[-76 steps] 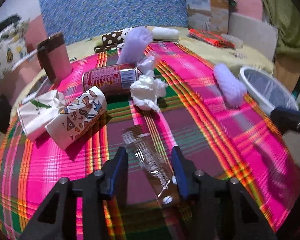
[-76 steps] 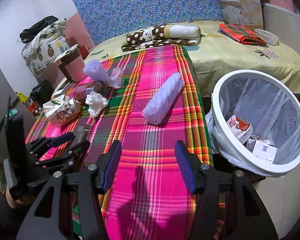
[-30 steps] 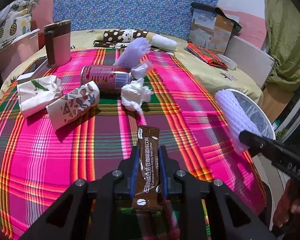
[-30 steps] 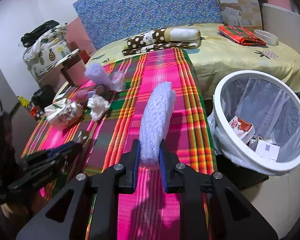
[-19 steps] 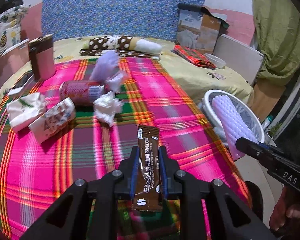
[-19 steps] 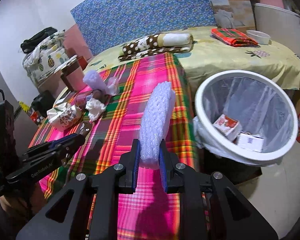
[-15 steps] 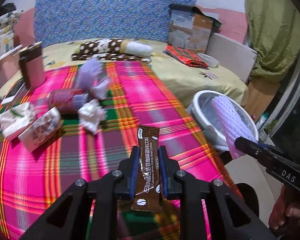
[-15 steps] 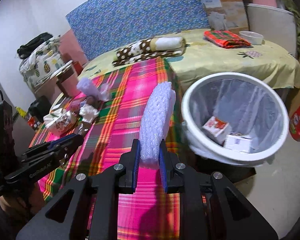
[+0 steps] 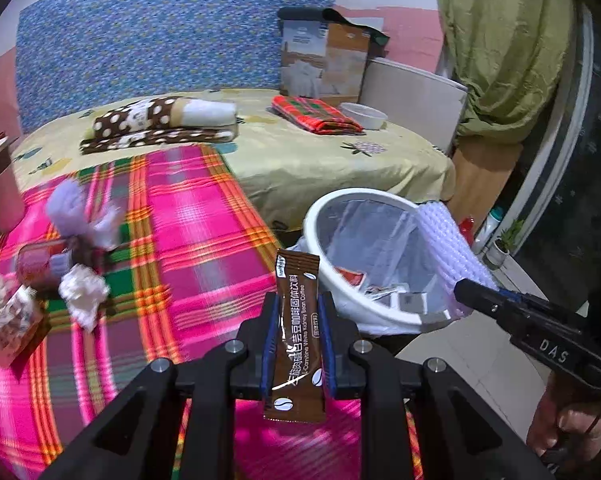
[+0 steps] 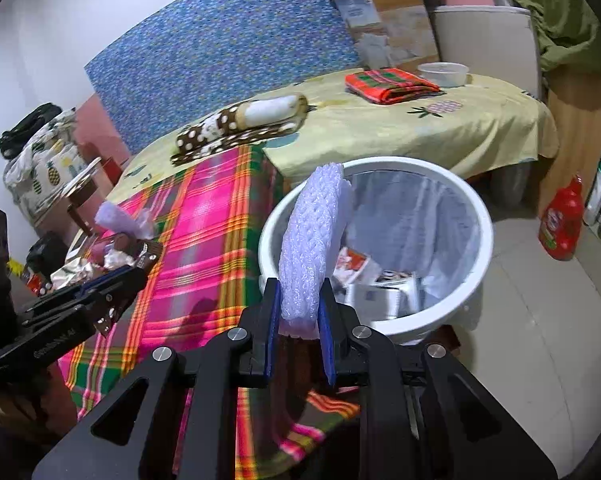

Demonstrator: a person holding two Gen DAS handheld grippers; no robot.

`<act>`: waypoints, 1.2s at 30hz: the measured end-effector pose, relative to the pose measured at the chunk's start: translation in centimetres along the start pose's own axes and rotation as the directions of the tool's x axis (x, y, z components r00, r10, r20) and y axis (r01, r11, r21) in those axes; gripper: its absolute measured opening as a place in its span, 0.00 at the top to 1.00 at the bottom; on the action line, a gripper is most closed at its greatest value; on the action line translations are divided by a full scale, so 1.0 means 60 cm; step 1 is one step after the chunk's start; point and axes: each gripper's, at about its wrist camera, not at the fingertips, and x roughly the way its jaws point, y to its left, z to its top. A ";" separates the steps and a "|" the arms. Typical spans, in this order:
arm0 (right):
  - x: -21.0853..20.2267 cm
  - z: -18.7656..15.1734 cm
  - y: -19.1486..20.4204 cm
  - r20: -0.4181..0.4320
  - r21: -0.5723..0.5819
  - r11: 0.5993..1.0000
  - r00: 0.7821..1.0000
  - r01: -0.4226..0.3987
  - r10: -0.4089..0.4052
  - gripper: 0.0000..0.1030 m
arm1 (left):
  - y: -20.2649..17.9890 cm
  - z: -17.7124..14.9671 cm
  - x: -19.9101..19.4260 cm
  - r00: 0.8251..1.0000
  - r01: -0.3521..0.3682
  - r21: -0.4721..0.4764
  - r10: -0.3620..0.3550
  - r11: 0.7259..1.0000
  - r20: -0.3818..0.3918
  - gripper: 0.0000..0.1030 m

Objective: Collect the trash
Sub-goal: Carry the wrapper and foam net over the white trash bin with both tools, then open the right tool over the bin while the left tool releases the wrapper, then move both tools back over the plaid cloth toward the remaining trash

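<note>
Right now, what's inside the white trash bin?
The white trash bin has a clear liner and some trash at the bottom: a red-and-white packet and a few pale boxes or wrappers. The foam sleeve hides part of the inside.

Home bedroom: bed (image 10: 440, 128), folded blankets (image 10: 240, 124).
</note>
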 end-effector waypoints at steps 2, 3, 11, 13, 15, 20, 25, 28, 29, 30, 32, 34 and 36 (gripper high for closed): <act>0.001 0.002 -0.009 -0.001 0.007 1.000 1.000 0.011 -0.011 0.80 | -0.011 0.008 0.010 1.000 0.017 0.012 -0.017 1.000 -0.001 0.80; 0.001 0.003 -0.012 -0.001 0.010 1.000 1.000 0.015 -0.015 0.80 | -0.016 0.013 0.016 1.000 0.025 0.018 -0.025 1.000 -0.002 0.80; 0.009 0.005 -0.042 -0.020 0.030 0.998 0.999 0.048 -0.048 0.80 | -0.048 0.028 0.055 0.997 0.075 0.042 -0.074 0.996 -0.024 0.80; 0.011 0.006 -0.047 -0.024 0.033 0.998 0.998 0.054 -0.053 0.80 | -0.053 0.030 0.067 0.996 0.080 0.043 -0.079 0.996 -0.033 0.80; 0.014 0.007 -0.055 -0.031 0.038 0.997 0.998 0.062 -0.061 0.80 | -0.057 0.032 0.078 0.995 0.089 0.044 -0.087 0.995 -0.044 0.80; 0.023 0.011 -0.067 -0.045 0.042 0.996 0.996 0.074 -0.073 0.80 | -0.069 0.035 0.100 0.993 0.103 0.051 -0.100 0.993 -0.060 0.80; 0.036 0.014 -0.078 -0.064 0.044 0.995 0.995 0.084 -0.081 0.80 | -0.081 0.039 0.121 0.991 0.115 0.056 -0.111 0.992 -0.069 0.80; 0.047 0.016 -0.083 -0.081 0.044 0.995 0.993 0.085 -0.081 0.78 | -0.085 0.042 0.135 0.990 0.125 0.056 -0.121 0.991 -0.069 0.79; 0.050 0.017 -0.085 -0.088 0.045 0.995 0.993 0.087 -0.082 0.78 | -0.086 0.042 0.138 0.990 0.129 0.054 -0.125 0.990 -0.070 0.79; 0.053 0.017 -0.087 -0.095 0.045 0.995 0.992 0.087 -0.082 0.78 | -0.085 0.043 0.142 0.989 0.131 0.050 -0.127 0.990 -0.074 0.79; 0.058 0.016 -0.089 -0.111 0.044 0.995 0.991 0.085 -0.080 0.73 | -0.085 0.042 0.148 0.987 0.143 0.043 -0.139 0.989 -0.079 0.76; 0.057 0.014 -0.089 -0.110 0.040 0.996 0.991 0.082 -0.078 0.65 | -0.085 0.041 0.149 0.987 0.148 0.040 -0.144 0.988 -0.076 0.65; 0.056 0.015 -0.088 -0.104 0.040 0.997 0.992 0.073 -0.068 0.58 | -0.083 0.043 0.149 0.985 0.159 0.032 -0.156 0.987 -0.068 0.54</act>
